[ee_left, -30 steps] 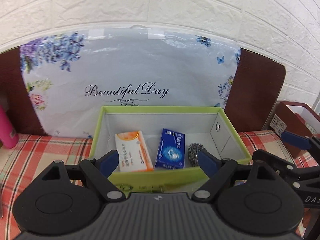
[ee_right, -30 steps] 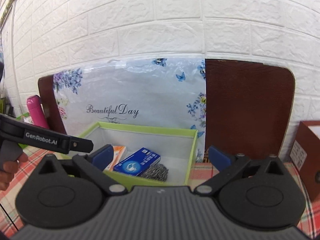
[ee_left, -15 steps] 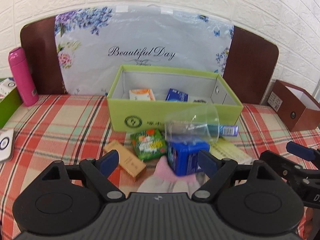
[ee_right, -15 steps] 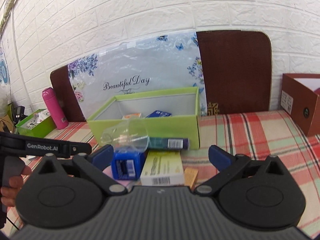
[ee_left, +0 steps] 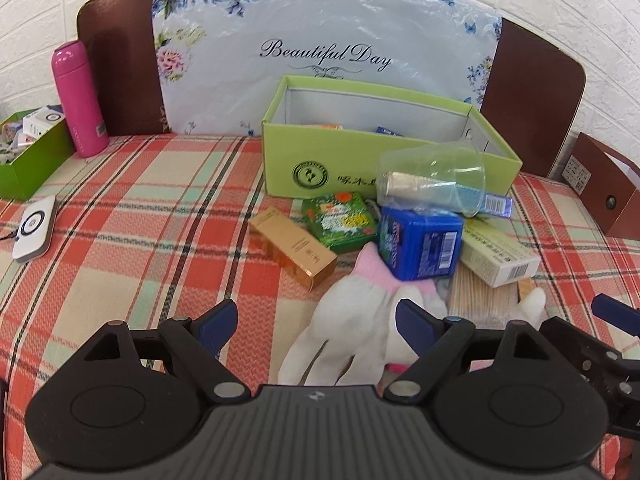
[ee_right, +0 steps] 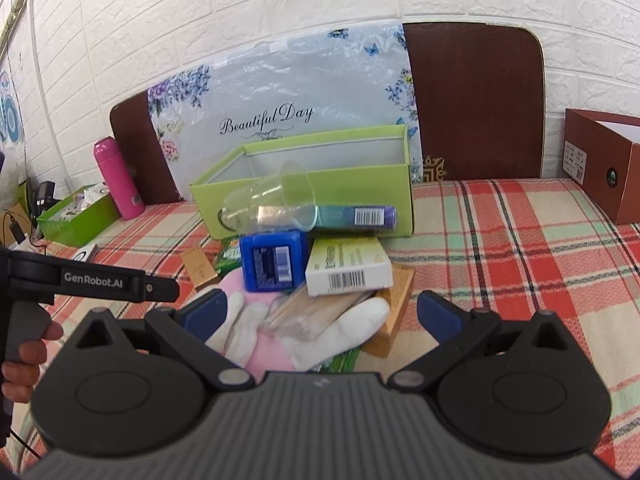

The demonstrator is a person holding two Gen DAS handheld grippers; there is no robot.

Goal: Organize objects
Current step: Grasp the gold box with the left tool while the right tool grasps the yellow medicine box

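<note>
The green box (ee_left: 352,168) stands on the checked cloth of the counter (ee_left: 160,216), and it is only partly filled: a few small packs peek over its rim, while a messy pile waits right in front of it. So I think the tidying has begun but most of it is left. In the pile, a clear plastic cup (ee_left: 436,178) lies on its side against the box's front wall, with a long blue tube box (ee_left: 486,202) poking out of it. Just in front of the box lie a shiny green packet (ee_left: 340,220), a smooth gold carton (ee_left: 296,248), a hard blue tub (ee_left: 420,244) and a pale flat carton (ee_left: 496,256). Further from the box, nearest the claws, lies a soft white and pink glove (ee_left: 352,336) and a bundle of thin wooden sticks (ee_right: 316,306). The left claw (ee_left: 316,322) is wide and holds nothing; it hangs over the glove. The right claw (ee_right: 326,314) is wide and empty too, above the sticks and glove. Far to the left of the box stands a smooth pink bottle (ee_left: 78,96).
</note>
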